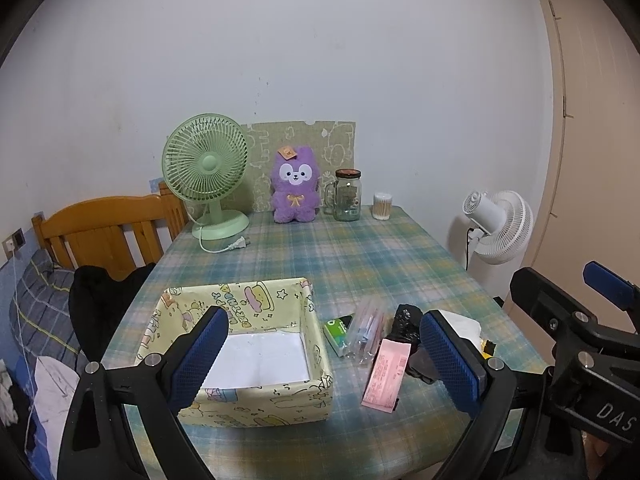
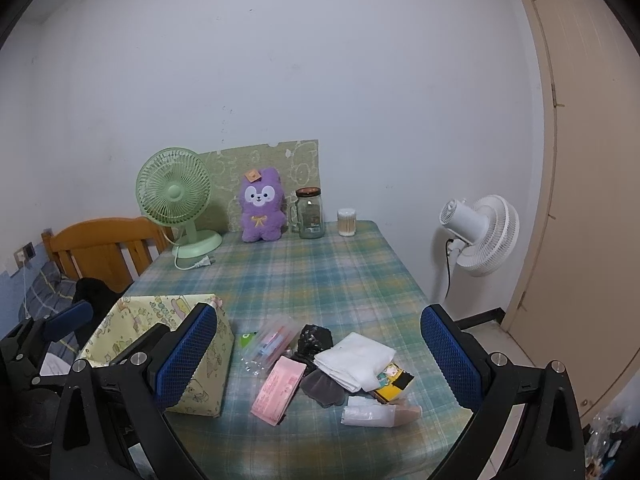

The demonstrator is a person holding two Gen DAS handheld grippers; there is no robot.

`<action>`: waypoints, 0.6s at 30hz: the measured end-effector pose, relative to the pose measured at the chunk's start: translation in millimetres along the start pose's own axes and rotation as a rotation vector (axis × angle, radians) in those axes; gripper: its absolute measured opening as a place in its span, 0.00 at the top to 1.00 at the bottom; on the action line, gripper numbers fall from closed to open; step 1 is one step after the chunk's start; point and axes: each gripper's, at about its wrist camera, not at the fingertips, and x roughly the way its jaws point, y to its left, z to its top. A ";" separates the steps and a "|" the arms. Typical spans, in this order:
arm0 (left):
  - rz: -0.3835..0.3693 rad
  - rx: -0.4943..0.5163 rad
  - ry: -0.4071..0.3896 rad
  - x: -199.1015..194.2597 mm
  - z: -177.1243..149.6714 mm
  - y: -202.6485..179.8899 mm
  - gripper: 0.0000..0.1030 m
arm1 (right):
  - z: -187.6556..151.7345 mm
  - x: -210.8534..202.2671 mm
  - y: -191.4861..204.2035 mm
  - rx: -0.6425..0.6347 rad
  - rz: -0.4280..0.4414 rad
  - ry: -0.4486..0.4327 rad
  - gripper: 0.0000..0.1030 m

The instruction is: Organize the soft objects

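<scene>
A yellow cartoon-print fabric box (image 1: 316,336) (image 2: 200,388) stands open and empty at the table's near left. Beside it lies a pile: a folded white cloth (image 2: 354,360), a black crumpled bag (image 2: 316,336) (image 1: 408,318), a grey cloth (image 2: 324,388), a pink packet (image 2: 278,388) (image 1: 386,376), a clear pouch of pens (image 2: 272,342) (image 1: 366,330) and a small white packet (image 2: 368,414). My left gripper (image 1: 324,356) is open above the box's right side. My right gripper (image 2: 320,354) is open over the pile. Neither holds anything.
At the table's far end stand a green desk fan (image 1: 206,172), a purple plush (image 1: 294,188), a glass jar (image 1: 347,196) and a cotton-swab tub (image 1: 383,206). A wooden bed frame (image 1: 108,232) is left, a white floor fan (image 2: 478,234) right.
</scene>
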 end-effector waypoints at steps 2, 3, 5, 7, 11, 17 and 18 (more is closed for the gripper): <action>-0.005 0.000 -0.004 -0.1 -0.9 0.2 0.05 | -0.4 -0.4 -0.5 0.003 0.002 0.000 0.00; -0.007 0.000 -0.008 0.2 -1.9 -0.3 0.05 | -0.3 -0.5 -0.2 0.004 0.003 0.000 0.00; 0.001 0.007 -0.017 0.4 -2.6 -1.7 0.05 | -0.7 0.6 0.1 0.004 0.002 0.002 0.00; 0.003 0.011 -0.018 0.8 -3.4 -3.2 0.05 | -1.1 0.7 -0.3 0.006 0.005 0.004 0.00; 0.005 0.010 -0.017 0.7 -4.6 -3.8 0.05 | -1.5 0.7 0.0 0.002 -0.005 0.002 0.00; 0.003 0.008 -0.014 1.7 -4.6 -4.7 0.05 | -1.9 2.0 0.9 0.004 -0.004 0.004 0.00; 0.001 0.007 -0.014 1.7 -4.8 -4.2 0.05 | -2.0 1.9 1.2 0.003 -0.004 0.003 0.00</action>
